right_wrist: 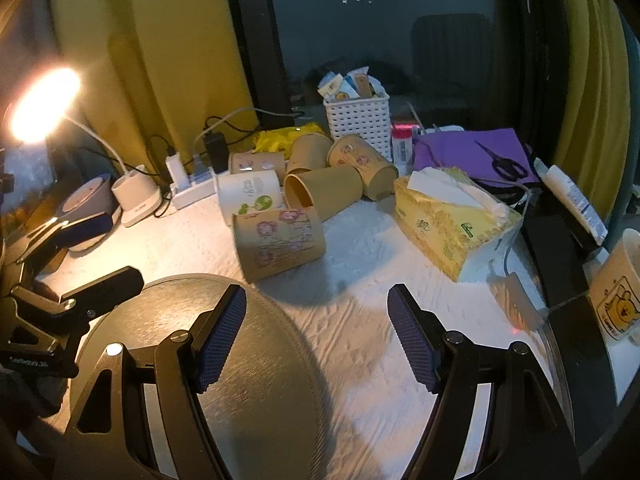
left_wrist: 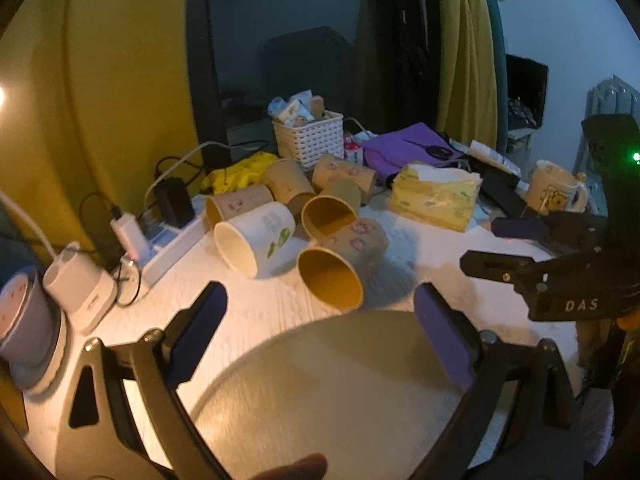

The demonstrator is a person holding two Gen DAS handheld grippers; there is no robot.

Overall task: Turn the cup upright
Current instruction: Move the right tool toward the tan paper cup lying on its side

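Several paper cups lie on their sides on the white table. The nearest is a brown cup with pink flower prints (left_wrist: 344,264) (right_wrist: 280,240), its mouth turned toward the left gripper. A white cup with green print (left_wrist: 256,240) (right_wrist: 248,196) lies beside it, with more brown cups (left_wrist: 332,208) (right_wrist: 324,192) behind. My left gripper (left_wrist: 320,332) is open and empty, short of the flowered cup. My right gripper (right_wrist: 316,332) is open and empty, to the right of the flowered cup. The right gripper also shows in the left wrist view (left_wrist: 496,244).
A round metal disc (left_wrist: 332,396) (right_wrist: 208,360) lies under both grippers. A yellow tissue pack (right_wrist: 452,216), a white basket (right_wrist: 358,120), purple cloth with scissors (right_wrist: 480,152), a power strip (right_wrist: 192,192), a lamp (right_wrist: 44,104) and a printed mug (right_wrist: 616,292) crowd the table.
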